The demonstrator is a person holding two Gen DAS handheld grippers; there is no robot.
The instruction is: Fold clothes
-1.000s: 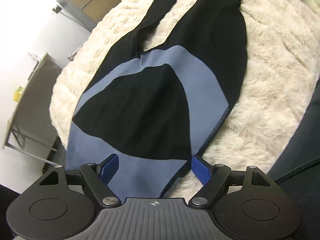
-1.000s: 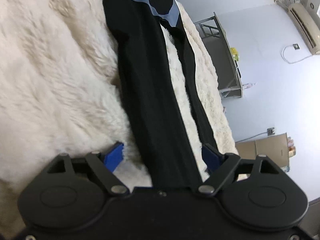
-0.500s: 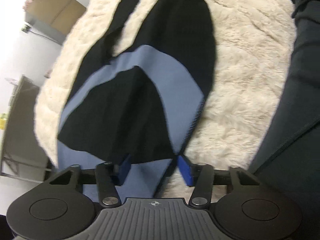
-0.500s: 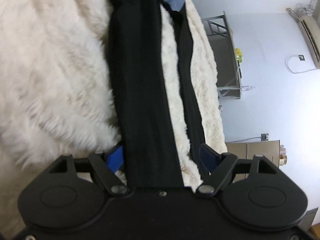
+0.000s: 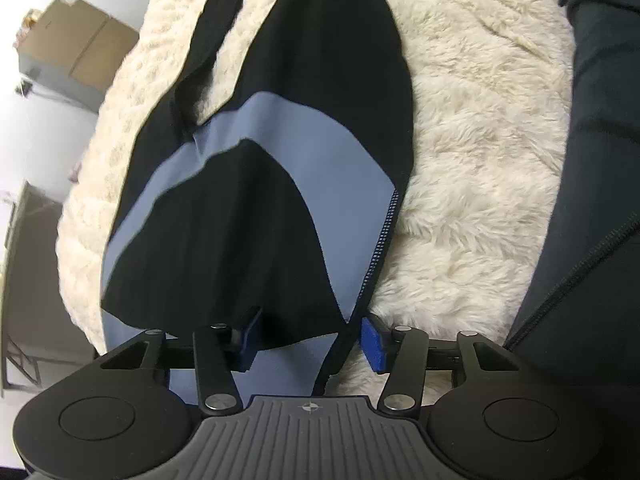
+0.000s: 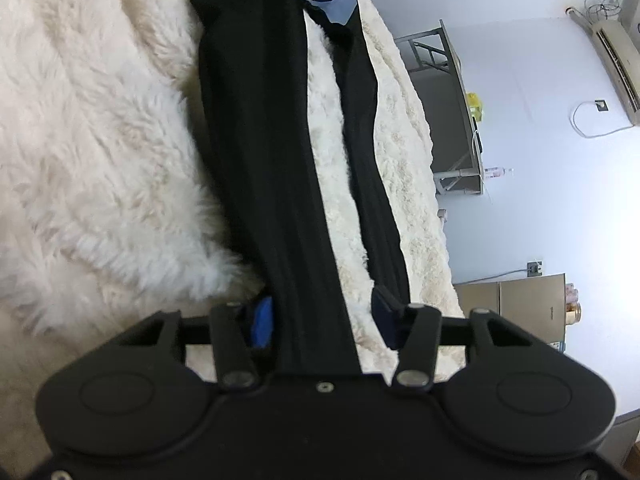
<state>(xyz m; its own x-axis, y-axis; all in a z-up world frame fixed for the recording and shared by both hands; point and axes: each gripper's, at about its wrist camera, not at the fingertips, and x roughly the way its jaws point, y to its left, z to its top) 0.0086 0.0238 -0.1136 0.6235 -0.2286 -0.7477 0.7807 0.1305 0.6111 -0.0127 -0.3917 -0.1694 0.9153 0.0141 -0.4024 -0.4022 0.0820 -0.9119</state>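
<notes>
The leggings (image 5: 256, 216), black with grey-blue panels, are lying stretched out lengthwise on a fluffy cream blanket (image 5: 480, 140), waist end near the left gripper (image 5: 310, 340) and the two legs running away toward the right gripper (image 6: 320, 316). Fabric's looking thin, stretchy and limp, so it's going to sag and slide the moment it's lifted; I'd be taking it at the waistband edge and at a leg cuff, pinching both layers together.

Left gripper's jaws are opening slightly, with the waist section sitting between the blue pads (image 5: 372, 344) but not clearly squeezed. Right gripper's jaws are closing around one leg (image 6: 280, 200), pads not pressing on it yet.

No readable brand or writing anywhere, not even on the cardboard box (image 5: 76, 56) in the background.
</notes>
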